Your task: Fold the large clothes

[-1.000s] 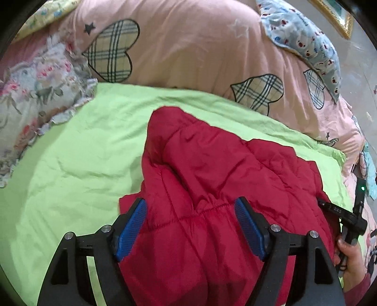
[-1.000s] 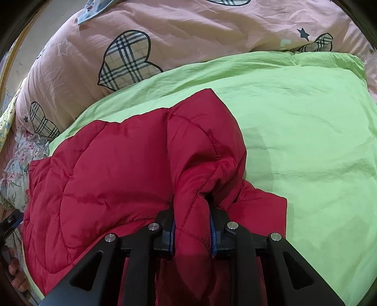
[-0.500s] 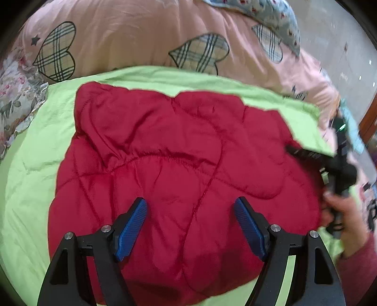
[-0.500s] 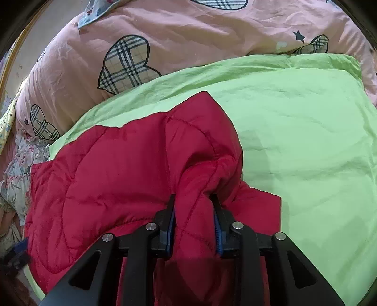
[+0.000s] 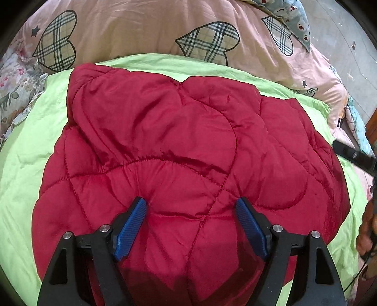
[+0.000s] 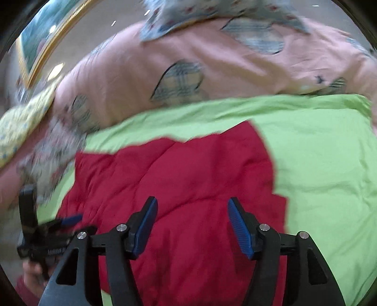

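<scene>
A red quilted jacket (image 5: 176,141) lies folded in a rounded heap on a lime green sheet (image 5: 23,164). My left gripper (image 5: 189,202) hovers over its near edge, open, its jaws still widening slightly, with only padded cloth beneath them. In the blurred right wrist view my right gripper (image 6: 192,200) is above the jacket (image 6: 176,169). Its jaws are opening and nothing is pinched between the blue pads. A hand (image 5: 367,226) holds the right tool at the jacket's right side.
A pink duvet (image 5: 141,30) with plaid hearts bulges behind the green sheet (image 6: 318,153). A floral pillow (image 5: 14,89) lies at the left and a blue patterned pillow (image 5: 289,14) at the far right. A framed picture (image 6: 35,47) leans beyond the bed.
My right gripper has let go of the jacket fold it was pinching and pulled up and back. The fold now lies flat. My left gripper has shifted over the jacket's middle.
</scene>
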`<state>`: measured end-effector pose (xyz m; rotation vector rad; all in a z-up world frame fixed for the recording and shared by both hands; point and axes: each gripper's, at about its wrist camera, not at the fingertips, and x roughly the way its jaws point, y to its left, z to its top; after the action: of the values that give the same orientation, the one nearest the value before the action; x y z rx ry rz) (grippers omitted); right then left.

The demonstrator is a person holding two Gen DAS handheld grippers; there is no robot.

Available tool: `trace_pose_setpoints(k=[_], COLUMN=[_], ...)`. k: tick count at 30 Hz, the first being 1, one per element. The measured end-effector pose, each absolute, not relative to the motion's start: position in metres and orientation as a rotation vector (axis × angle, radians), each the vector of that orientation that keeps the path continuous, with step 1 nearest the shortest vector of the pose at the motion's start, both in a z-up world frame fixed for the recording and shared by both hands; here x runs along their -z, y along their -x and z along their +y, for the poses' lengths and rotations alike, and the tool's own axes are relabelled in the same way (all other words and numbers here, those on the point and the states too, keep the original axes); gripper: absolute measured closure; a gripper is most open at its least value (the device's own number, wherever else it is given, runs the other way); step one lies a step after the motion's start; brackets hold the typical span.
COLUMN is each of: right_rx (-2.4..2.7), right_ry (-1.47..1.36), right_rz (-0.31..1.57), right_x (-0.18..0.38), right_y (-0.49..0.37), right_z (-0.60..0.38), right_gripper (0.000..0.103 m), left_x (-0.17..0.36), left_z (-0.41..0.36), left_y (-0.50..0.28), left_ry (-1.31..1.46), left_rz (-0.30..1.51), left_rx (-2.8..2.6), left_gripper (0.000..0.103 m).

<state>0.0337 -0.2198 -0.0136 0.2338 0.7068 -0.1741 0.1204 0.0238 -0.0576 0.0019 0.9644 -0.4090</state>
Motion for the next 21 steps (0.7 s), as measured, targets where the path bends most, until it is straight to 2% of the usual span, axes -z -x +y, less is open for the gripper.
trace_pose_setpoints(k=[10, 15, 21], right_rx=[0.199, 0.229, 0.273], right_ry=[-0.090, -0.110, -0.145], right_rz=[0.864, 0.867, 0.855], right_x=[0.056, 0.063, 0.059], right_y=[-0.071, -0.074, -0.078], right_z=[-0.201, -0.218, -0.232], right_gripper=[0.038, 0.036, 0.036], left_x=[0.048, 0.033, 0.051], left_z=[0.023, 0.031, 0.034], left_y=[-0.118, -0.121, -0.149], left_ry=[0.000, 0.007, 0.039], left_rz=[0.965, 0.930, 0.983], left_rx=[0.401, 0.366, 0.318], left_gripper=[0.025, 0.025, 0.025])
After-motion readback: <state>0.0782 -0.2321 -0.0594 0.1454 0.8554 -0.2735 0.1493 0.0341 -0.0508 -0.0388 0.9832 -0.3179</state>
